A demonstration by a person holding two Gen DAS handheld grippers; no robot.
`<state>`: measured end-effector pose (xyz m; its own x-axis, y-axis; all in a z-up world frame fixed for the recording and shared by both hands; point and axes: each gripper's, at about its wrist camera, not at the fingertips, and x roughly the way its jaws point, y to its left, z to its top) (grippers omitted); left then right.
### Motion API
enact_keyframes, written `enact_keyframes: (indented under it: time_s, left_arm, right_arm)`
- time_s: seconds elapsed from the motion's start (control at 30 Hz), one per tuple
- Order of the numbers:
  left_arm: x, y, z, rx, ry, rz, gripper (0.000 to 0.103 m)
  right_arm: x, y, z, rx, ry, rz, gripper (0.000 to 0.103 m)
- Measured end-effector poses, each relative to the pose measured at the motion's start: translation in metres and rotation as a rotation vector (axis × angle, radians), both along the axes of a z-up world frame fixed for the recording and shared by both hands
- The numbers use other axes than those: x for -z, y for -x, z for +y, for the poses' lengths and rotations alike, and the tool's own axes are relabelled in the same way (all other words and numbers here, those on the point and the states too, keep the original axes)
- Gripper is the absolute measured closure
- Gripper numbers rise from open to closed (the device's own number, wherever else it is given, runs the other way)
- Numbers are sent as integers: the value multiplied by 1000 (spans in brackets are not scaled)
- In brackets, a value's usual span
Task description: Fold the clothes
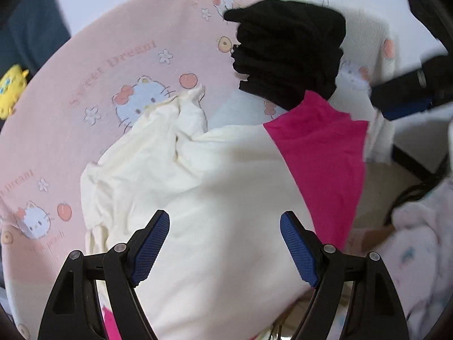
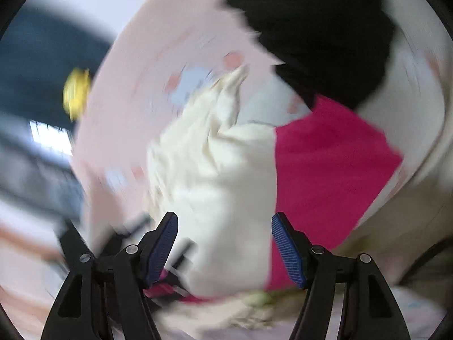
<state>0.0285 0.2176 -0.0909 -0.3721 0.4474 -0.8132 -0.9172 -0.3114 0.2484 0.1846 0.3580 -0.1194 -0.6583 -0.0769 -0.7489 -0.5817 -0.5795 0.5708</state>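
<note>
A cream garment (image 1: 215, 198) lies crumpled on the pink cartoon-cat bedsheet (image 1: 85, 85). A magenta garment (image 1: 322, 164) overlaps its right side. A folded black garment (image 1: 288, 53) rests beyond both. My left gripper (image 1: 225, 250) hovers over the cream garment, jaws open with nothing between the blue pads (image 1: 151, 250). The right wrist view is blurred by motion. It shows the same cream garment (image 2: 215, 187), magenta garment (image 2: 325, 175) and black garment (image 2: 320, 34). My right gripper (image 2: 225, 250) is open above the cloth, holding nothing.
A yellow plush toy (image 1: 11, 90) sits at the sheet's left edge, against something dark blue. A fluffy pale pink blanket (image 1: 419, 255) and dark cables lie at the lower right. A black and blue device (image 1: 405, 96) pokes in from the right edge.
</note>
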Motion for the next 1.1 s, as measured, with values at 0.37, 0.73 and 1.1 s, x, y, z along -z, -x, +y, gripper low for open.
enact_keyframes:
  time_s: [0.37, 0.73, 1.1]
  left_arm:
    - [-78, 47, -82, -118, -92, 225, 23]
    - [-167, 90, -145, -252, -239, 279, 23]
    - [-163, 148, -171, -357, -251, 224, 23]
  right_arm:
    - [-126, 25, -64, -299, -534, -196, 35]
    - [-211, 26, -33, -206, -686, -86, 35]
    - [-196, 19, -29, -168, -597, 97, 26]
